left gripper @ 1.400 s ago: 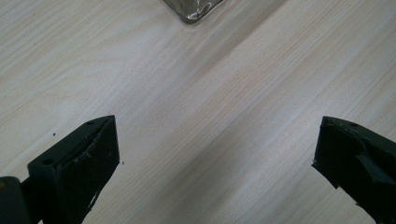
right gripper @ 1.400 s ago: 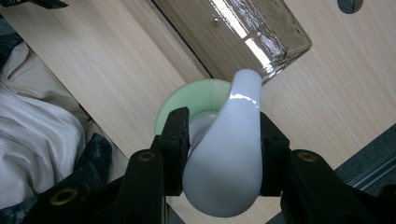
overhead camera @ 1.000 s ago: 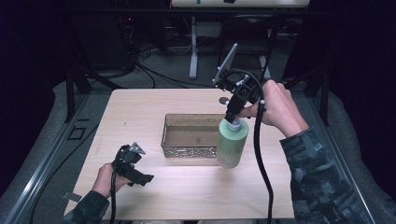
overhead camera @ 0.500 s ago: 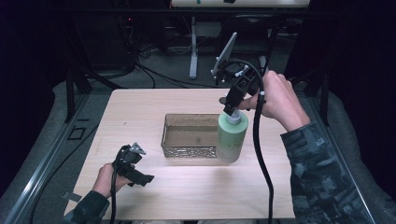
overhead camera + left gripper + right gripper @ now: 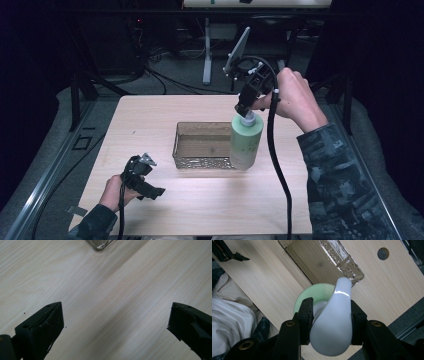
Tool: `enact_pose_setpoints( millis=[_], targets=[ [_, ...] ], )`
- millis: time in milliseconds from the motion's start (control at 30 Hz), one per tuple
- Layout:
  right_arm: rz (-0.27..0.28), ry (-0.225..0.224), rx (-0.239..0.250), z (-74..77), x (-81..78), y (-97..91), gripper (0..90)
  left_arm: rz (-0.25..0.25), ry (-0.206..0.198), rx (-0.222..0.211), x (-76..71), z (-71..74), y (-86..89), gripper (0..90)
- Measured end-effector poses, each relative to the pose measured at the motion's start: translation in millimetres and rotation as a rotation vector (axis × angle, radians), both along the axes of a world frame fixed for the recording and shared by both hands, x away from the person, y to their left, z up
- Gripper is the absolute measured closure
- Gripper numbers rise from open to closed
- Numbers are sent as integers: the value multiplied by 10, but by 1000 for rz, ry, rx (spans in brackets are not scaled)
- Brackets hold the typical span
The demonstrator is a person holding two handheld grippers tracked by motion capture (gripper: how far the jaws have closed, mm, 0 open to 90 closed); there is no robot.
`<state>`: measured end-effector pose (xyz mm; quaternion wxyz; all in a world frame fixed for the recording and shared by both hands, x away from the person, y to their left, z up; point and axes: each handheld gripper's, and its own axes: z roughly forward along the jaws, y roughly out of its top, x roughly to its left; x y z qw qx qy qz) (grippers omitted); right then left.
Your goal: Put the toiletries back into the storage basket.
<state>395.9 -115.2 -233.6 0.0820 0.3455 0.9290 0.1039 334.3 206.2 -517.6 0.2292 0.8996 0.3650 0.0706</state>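
Note:
A pale green pump bottle (image 5: 246,140) with a white pump head (image 5: 334,322) hangs nearly upright at the right end of the wire tray (image 5: 200,162). My right gripper (image 5: 246,107) is shut on the pump head from above, one jaw on each side. In the right gripper view the green shoulder (image 5: 319,291) shows under the head, with the tray (image 5: 342,260) beyond it. Whether the bottle's base touches anything is hidden. My left gripper (image 5: 151,176) rests low at the table's front left, open, with bare wood between its jaws (image 5: 115,312).
The rectangular tray sits mid-table with nothing visible inside; one corner (image 5: 100,243) shows in the left gripper view. A round hole (image 5: 383,253) lies in the tabletop past the tray. A thick black cable (image 5: 277,165) trails from the right gripper across the table's right side.
The right hand has risen and drawn back a little, carrying the bottle with it; the bottle hangs straighter. The left gripper has stayed put.

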Motion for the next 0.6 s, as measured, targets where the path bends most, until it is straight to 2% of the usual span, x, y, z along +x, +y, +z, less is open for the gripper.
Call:
enact_pose_setpoints(
  millis=[600],
  targets=[
    [-1,-9,6,66,155,100,625,-3,4,2,2,-20,-5,0]
  ],
)
